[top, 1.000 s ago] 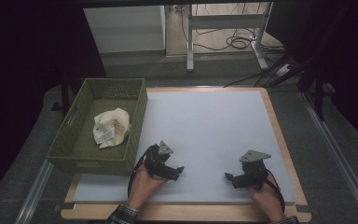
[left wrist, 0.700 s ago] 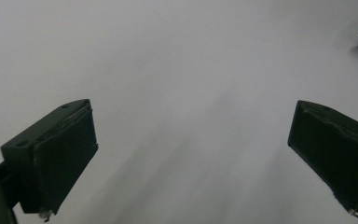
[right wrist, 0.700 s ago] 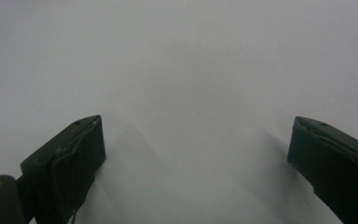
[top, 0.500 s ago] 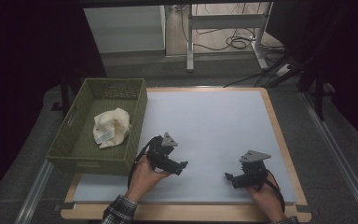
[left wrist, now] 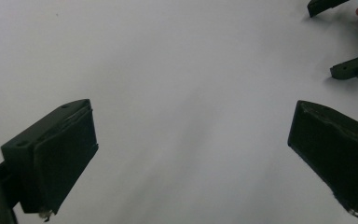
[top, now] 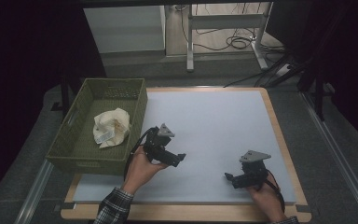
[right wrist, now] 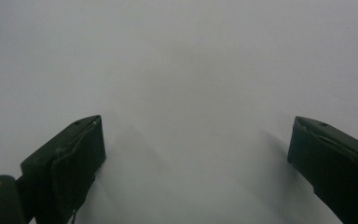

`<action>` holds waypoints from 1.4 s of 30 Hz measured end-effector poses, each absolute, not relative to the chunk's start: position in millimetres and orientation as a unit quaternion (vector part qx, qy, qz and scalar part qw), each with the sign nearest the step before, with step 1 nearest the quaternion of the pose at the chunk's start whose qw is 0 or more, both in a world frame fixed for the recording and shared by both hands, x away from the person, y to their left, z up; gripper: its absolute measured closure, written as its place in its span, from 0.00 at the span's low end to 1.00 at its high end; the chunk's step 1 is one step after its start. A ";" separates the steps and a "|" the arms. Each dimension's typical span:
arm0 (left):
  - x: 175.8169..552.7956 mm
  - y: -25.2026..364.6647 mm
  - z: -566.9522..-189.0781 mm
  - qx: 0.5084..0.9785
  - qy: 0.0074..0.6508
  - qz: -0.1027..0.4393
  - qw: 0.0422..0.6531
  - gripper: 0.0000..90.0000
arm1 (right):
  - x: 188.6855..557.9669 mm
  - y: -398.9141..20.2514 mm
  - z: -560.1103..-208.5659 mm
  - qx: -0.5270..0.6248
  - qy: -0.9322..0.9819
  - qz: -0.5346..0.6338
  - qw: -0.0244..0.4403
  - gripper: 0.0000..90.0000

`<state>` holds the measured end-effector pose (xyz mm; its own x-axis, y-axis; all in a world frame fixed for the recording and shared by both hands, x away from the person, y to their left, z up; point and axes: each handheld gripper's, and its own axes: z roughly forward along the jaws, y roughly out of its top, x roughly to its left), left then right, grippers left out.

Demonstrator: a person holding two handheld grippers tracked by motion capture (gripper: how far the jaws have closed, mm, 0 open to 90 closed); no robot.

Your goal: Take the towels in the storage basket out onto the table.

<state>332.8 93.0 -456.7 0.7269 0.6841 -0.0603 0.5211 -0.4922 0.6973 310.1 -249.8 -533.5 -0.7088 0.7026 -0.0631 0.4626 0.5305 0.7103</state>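
Crumpled cloth (top: 111, 128) lies in the green basket (top: 137, 100) at left of the frame, up-left of the left gripper (top: 179, 158), whose jaws point right, away from it, wide open and empty. Right gripper (top: 229, 176) sits lower right, well apart, jaws wide open, empty. Left hand is nearer.

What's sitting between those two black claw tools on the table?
Nothing: in the high view, only bare white tabletop lies between the left gripper and the right gripper. Both stand open.
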 end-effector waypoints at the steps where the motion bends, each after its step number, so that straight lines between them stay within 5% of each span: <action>1: 334.8 95.8 -452.9 0.856 0.355 0.112 0.359 0.02 | 310.2 -249.8 -533.6 0.340 0.858 0.345 0.174 0.05; 42: 388.6 201.1 -403.4 0.827 0.441 0.169 0.305 0.02 | 310.6 -250.0 -533.8 0.340 0.857 0.346 0.174 0.05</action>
<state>388.6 201.1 -403.4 0.5539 0.8325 0.0099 0.6270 -0.4250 0.6529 310.6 -250.0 -533.8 -0.7088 0.7026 -0.0627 0.4625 0.5299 0.7108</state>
